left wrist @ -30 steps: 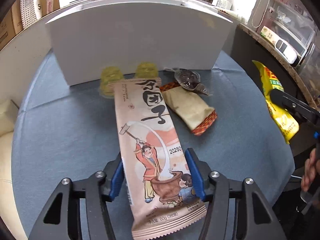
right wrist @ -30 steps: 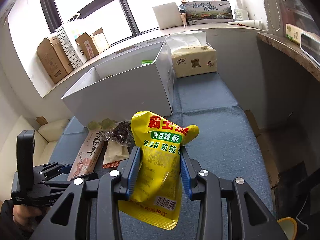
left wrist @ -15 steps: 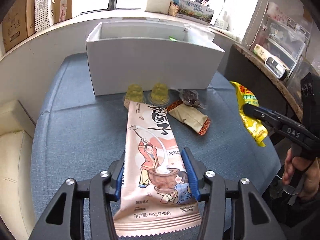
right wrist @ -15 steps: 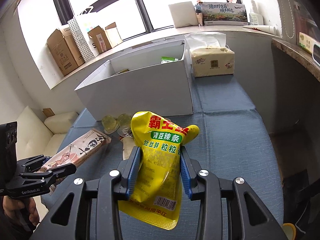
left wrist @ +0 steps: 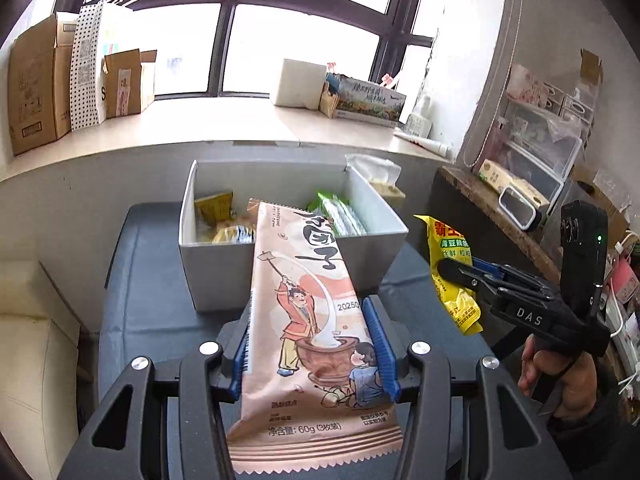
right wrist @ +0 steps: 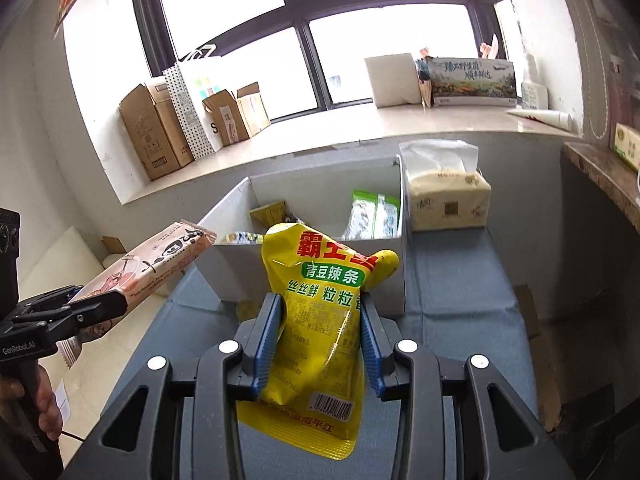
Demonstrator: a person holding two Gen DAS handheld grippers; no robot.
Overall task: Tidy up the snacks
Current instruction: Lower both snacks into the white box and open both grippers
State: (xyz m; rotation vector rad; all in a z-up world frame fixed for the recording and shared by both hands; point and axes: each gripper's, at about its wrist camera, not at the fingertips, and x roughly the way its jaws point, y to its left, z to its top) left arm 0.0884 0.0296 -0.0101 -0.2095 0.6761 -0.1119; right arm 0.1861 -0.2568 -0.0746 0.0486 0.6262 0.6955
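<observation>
Blue-clothed table, white box: left gripper clamps pink packet, right gripper clamps yellow pouch; clear the rim before you release.

Bright window above pale sill

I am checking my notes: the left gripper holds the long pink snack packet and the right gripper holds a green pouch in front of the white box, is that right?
Not quite: the pouch in the right gripper is yellow, as the right wrist view shows. The left gripper does hold the long pink snack packet, in front of the white box.

Cardboard boxes line the windowsill; a tissue pack sits below.
</observation>
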